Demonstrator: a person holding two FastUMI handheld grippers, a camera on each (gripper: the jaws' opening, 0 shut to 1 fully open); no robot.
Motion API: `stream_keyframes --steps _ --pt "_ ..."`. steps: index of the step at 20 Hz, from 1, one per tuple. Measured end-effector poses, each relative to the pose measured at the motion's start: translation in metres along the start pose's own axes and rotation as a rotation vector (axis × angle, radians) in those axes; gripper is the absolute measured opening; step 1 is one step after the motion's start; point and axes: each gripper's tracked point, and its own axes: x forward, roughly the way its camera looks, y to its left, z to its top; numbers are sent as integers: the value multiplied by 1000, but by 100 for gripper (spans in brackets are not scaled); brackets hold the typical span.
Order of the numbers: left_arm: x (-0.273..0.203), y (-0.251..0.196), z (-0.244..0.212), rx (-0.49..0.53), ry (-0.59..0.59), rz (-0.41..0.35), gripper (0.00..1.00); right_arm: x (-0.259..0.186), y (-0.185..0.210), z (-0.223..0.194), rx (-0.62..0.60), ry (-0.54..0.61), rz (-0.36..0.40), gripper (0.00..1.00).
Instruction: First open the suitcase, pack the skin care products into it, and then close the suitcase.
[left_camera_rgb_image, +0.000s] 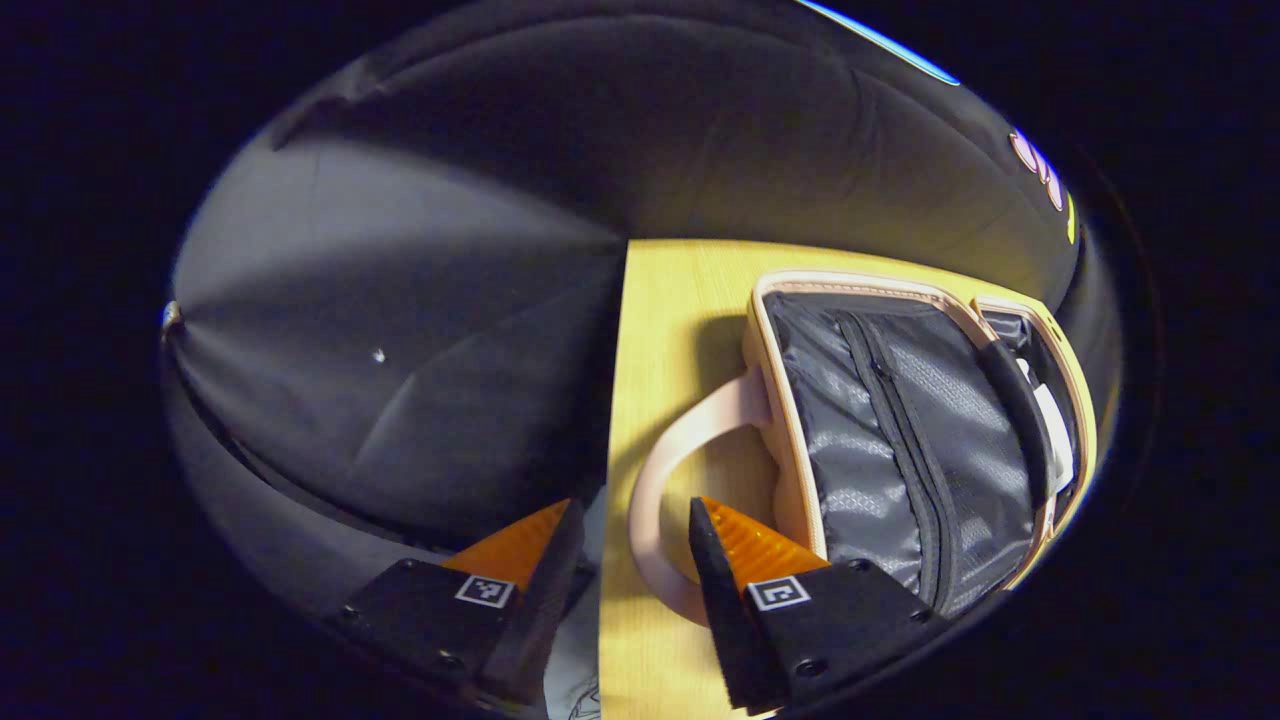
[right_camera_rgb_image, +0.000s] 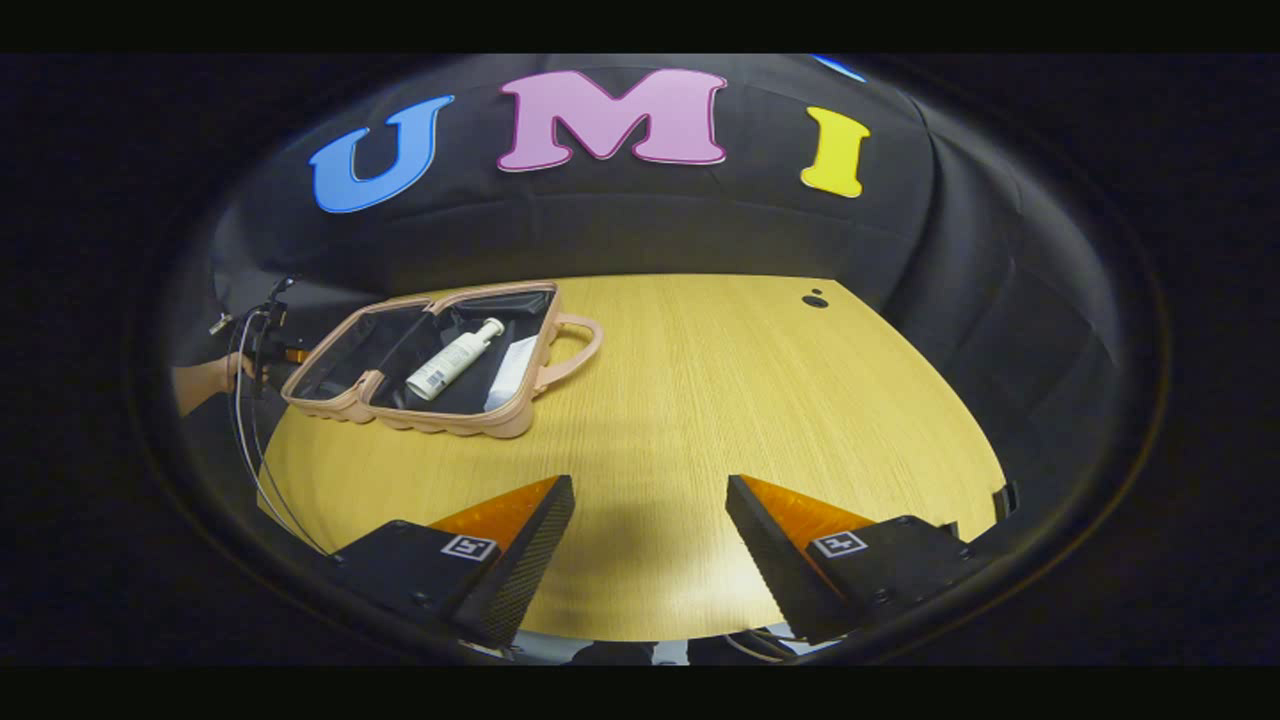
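Left tool (left_camera_rgb_image: 628, 545): nearest in the left gripper view, its two fingers stand apart and hold nothing. One side of the suitcase's handle loop (left_camera_rgb_image: 668, 470) lies in the gap between them, though contact cannot be told.

Right tool (right_camera_rgb_image: 650, 545): in the right gripper view, wide open and empty, hovering over bare surface (right_camera_rgb_image: 750, 400) well apart from the case.

Suitcase (right_camera_rgb_image: 440, 405): a small pale pink case, lying open flat on the far left of the wooden surface. Both halves face up, side by side, joined at the middle.

Lid half: in the left gripper view, the near half shows grey lining (left_camera_rgb_image: 880, 440) with a zipped pocket, framed by a pink rim.

Contents: a white pump bottle (right_camera_rgb_image: 452, 360) lies slanted in the half nearer the handle, with a flat white packet (right_camera_rgb_image: 512, 372) just beside it. The skin care items look packed already, as far as can be seen.

Person: a hand (right_camera_rgb_image: 205, 380) at the far left edge holds the other tool, near the case.

Handling, as a judgement: the shell looks stiff and ribbed, light enough for one tool to swing a half over. The lining is soft and likely to slip. The rim or the rigid handle gives the surest hold.

Step in hand, as a judgement: closing the case remains.
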Motion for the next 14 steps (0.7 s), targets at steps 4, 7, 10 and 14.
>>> stream_keyframes --steps 4,7,10,14 --pt "5 -1 -6 21 15 14 32 3 8 -3 10 5 14 98" --pt "2 1 3 13 -35 42 28 2 7 -1 -4 -11 13 98" --pt "-14 -1 15 4 -80 90 16 5 3 0 10 -13 13 97" --pt "-48 -3 39 34 -152 125 13 7 -3 6 17 -39 15 97"
